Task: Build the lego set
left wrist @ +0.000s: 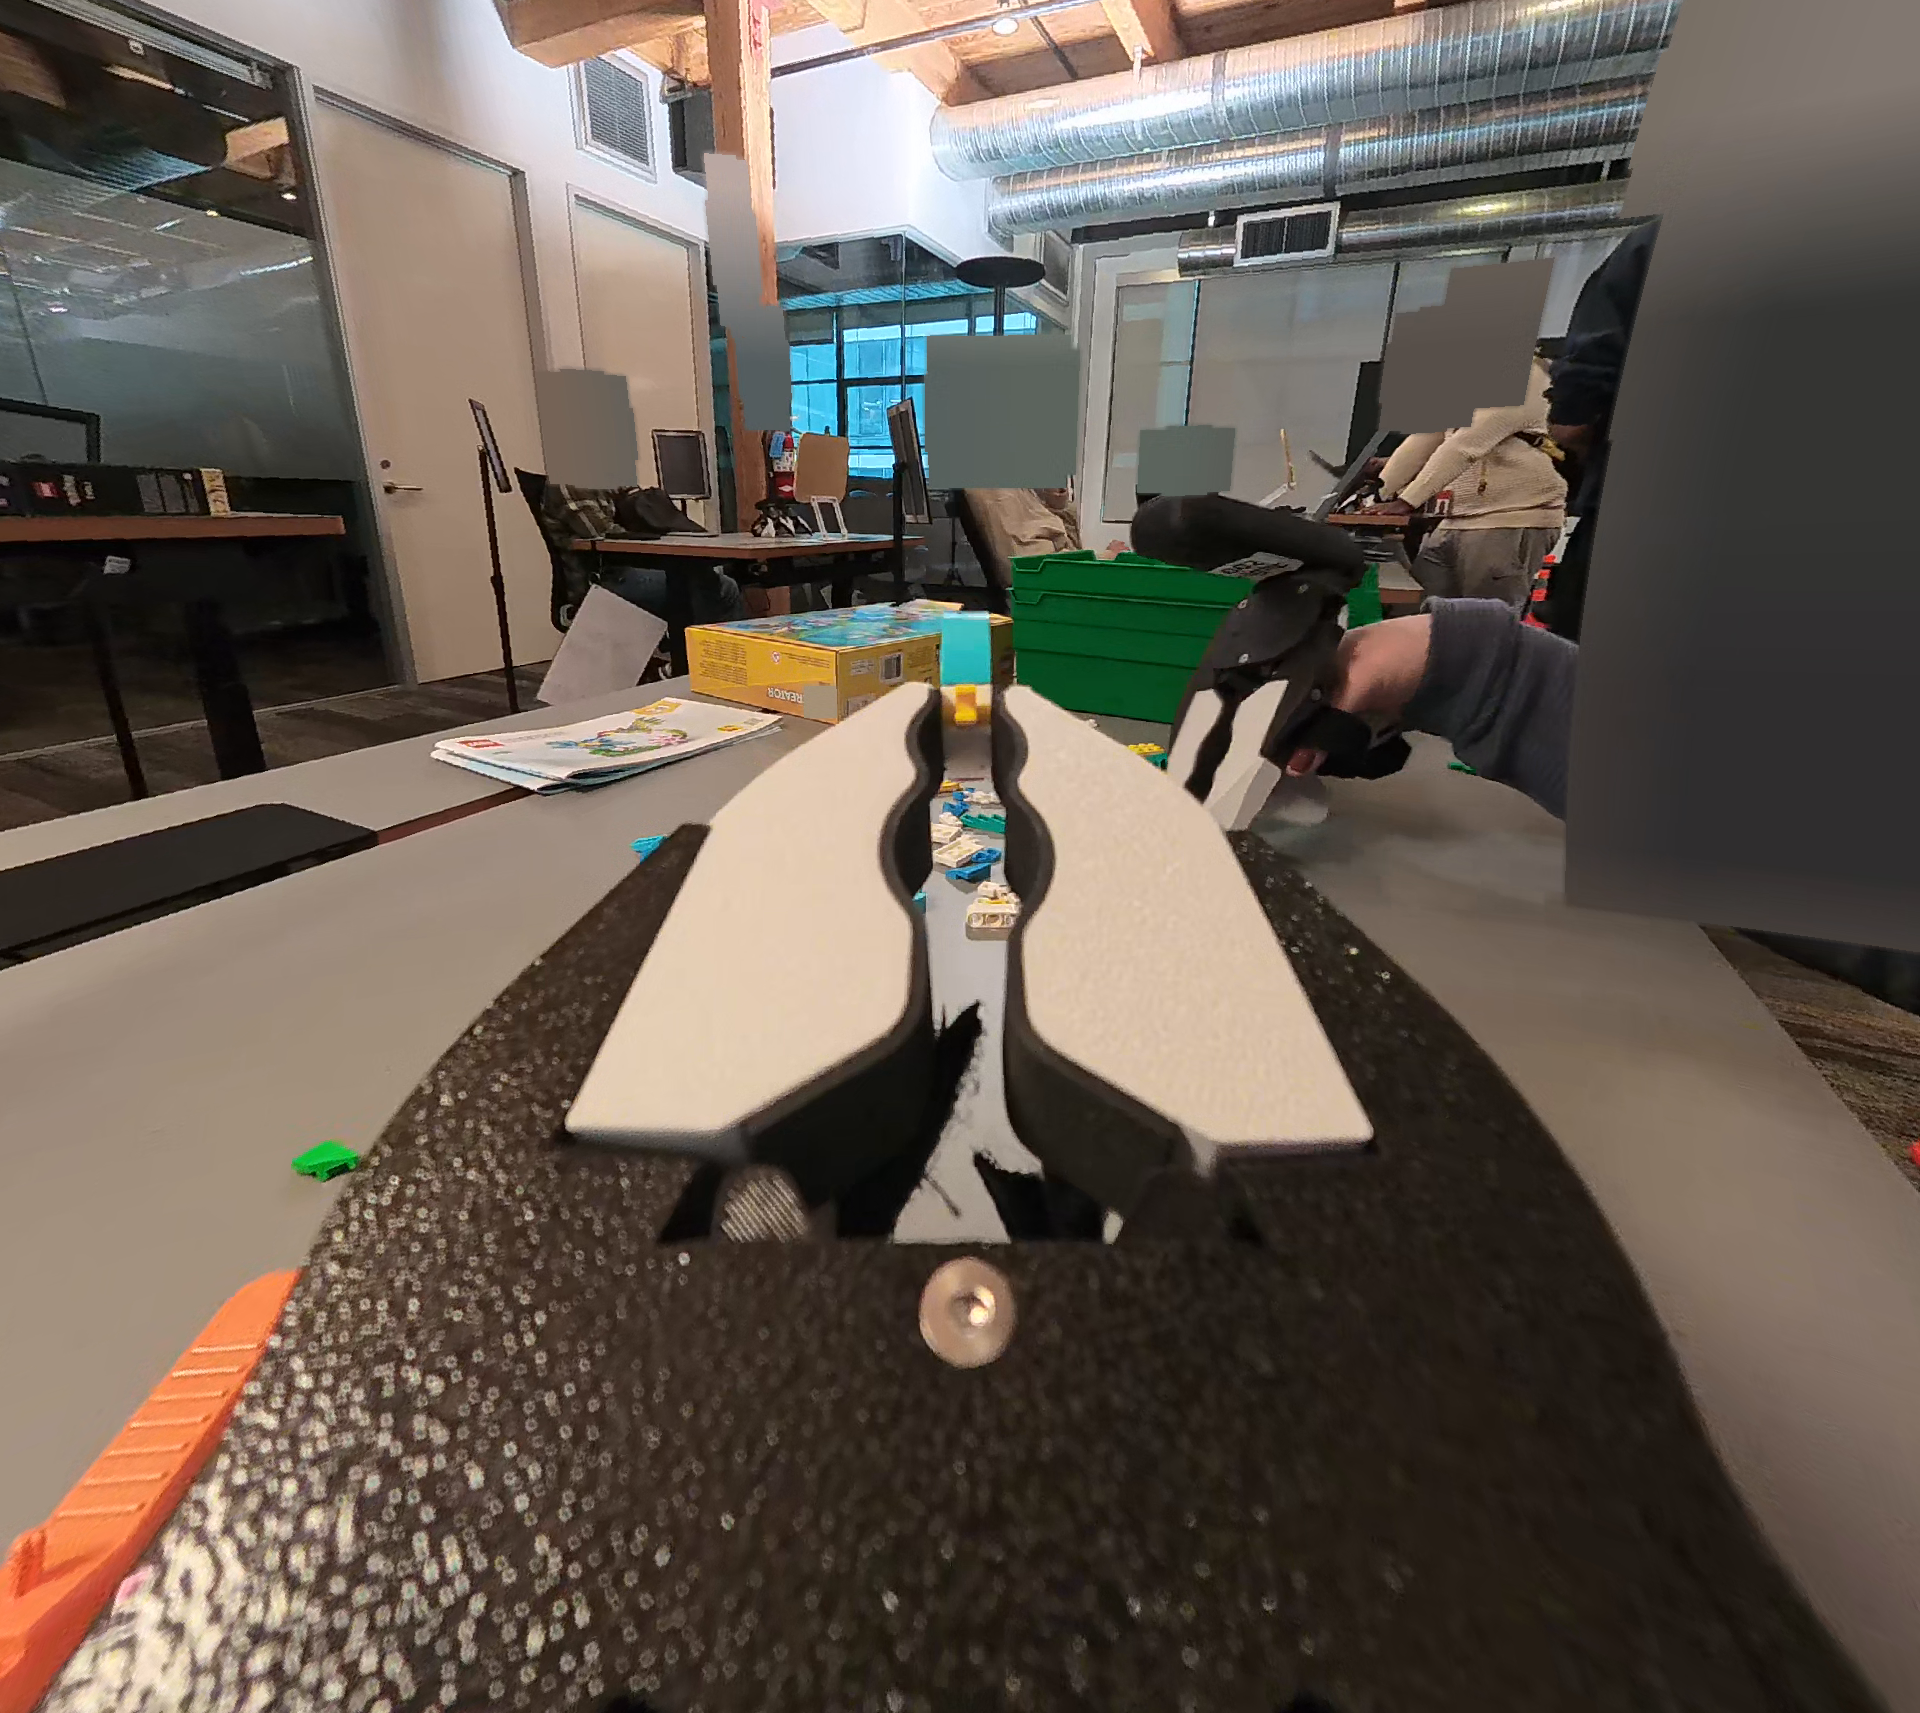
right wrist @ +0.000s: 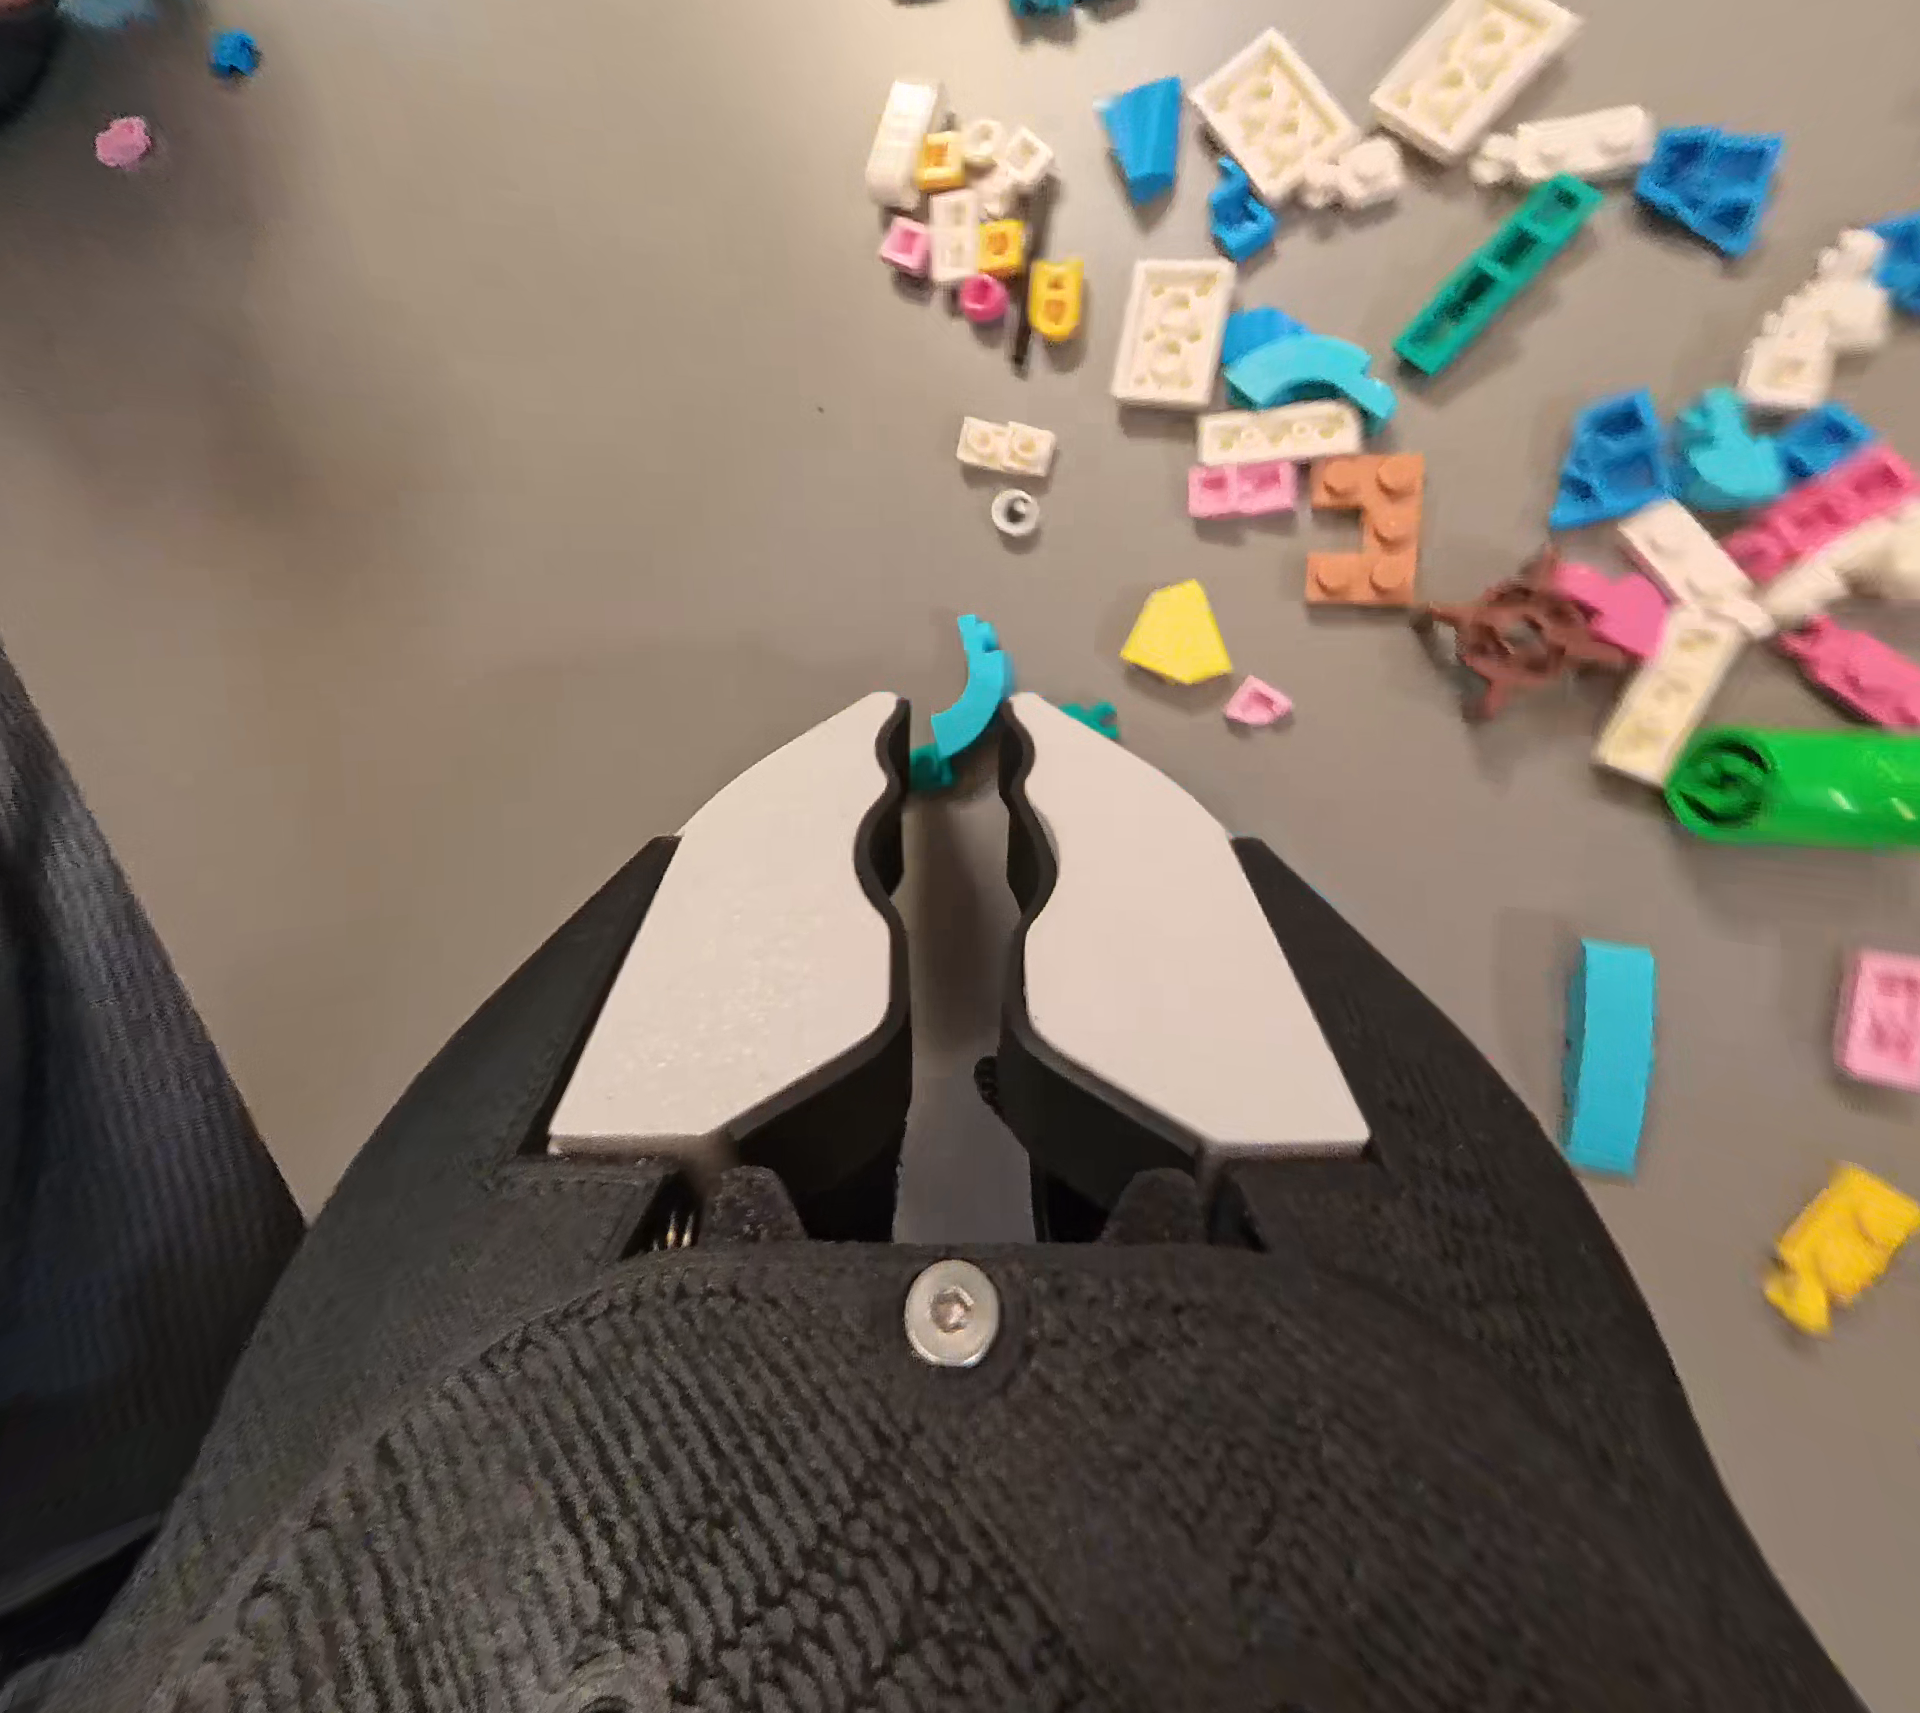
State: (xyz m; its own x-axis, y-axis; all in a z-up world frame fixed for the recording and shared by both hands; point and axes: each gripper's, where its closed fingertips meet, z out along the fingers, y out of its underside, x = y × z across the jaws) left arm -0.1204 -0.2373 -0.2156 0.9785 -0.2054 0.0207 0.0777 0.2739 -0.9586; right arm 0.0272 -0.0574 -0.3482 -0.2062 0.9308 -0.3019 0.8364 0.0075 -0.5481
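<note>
My right gripper points down at the grey table and is shut on a turquoise curved lego piece with a darker teal bit under it. Loose lego pieces in white, blue, pink, yellow and orange are spread ahead and to the right. My left gripper is held low over the table, nearly closed on a small yellow and turquoise lego piece at its tips. The right gripper, held by a hand, shows at the right of the left wrist view.
An instruction booklet, a yellow lego box and stacked green bins lie at the far side. A black flat object is on the left. A bright green cylinder lies right. People sit at desks behind. The tips of one gripper are about 30 cm away from the tips of the other. My left tips are about 35 cm from the bright green cylinder, my right tips only 11 cm.
</note>
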